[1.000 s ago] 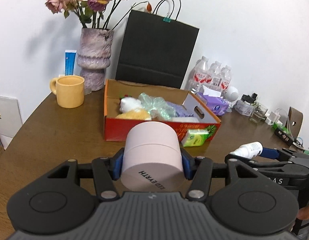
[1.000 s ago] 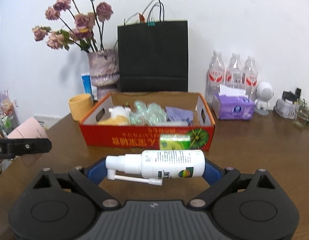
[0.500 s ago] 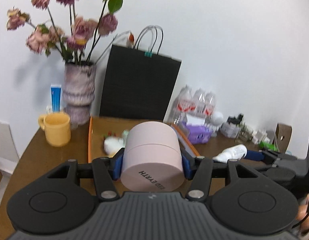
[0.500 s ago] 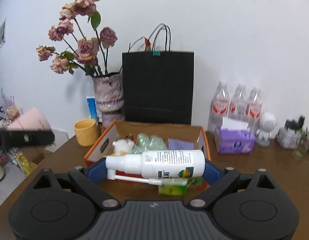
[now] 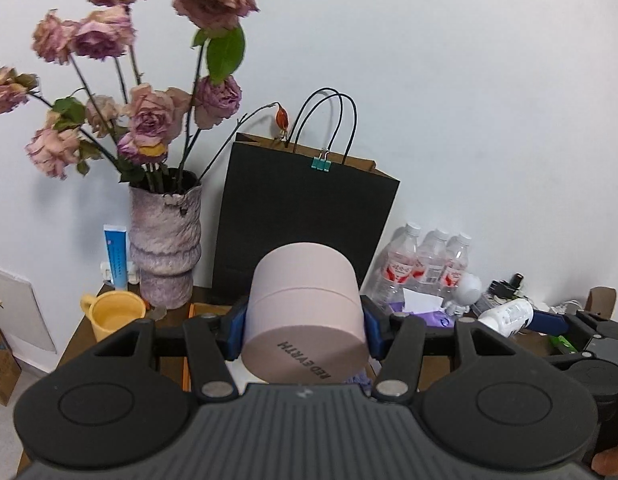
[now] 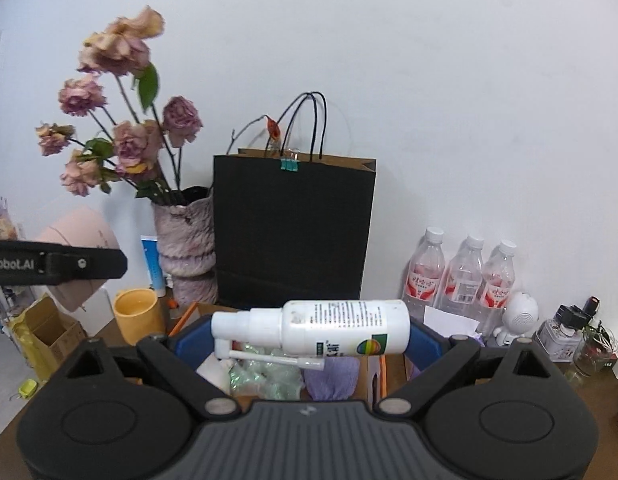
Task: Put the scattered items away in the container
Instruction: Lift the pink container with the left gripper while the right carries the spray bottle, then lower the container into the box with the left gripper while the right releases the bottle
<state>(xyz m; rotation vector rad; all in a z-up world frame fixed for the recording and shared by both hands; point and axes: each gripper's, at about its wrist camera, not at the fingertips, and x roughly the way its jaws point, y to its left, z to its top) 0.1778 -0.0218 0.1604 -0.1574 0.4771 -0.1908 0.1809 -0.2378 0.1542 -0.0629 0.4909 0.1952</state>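
Table [image 6: 589,396] of dark wood carries everything, backed by a white wall. Tallest on it is the black paper bag [image 6: 295,232], its top pinched by a teal clip; what it holds cannot be seen. Just left of it, the mottled vase [image 5: 165,244] holds wilted pink roses [image 5: 149,116]. In front of the bag, mostly hidden under the claws, lies the orange-edged cardboard box [image 6: 375,372]: inside show crinkled clear-green wrappers [image 6: 265,374], a purple cloth [image 6: 335,372] beside them and something white [image 6: 211,368] at the left. Three water bottles [image 6: 465,276] stand right of the bag, with a purple tissue pack [image 5: 423,312] before them. A yellow mug [image 6: 139,314] stands left of the box, its inside not visible.

The left claw [image 5: 305,322] is clenched on a pink round tub [image 5: 305,312], lid shut, held in the air above the box's near end. The right claw [image 6: 309,332] grasps a white spray bottle [image 6: 329,330] lying crosswise, nozzle to the left, held over the box.
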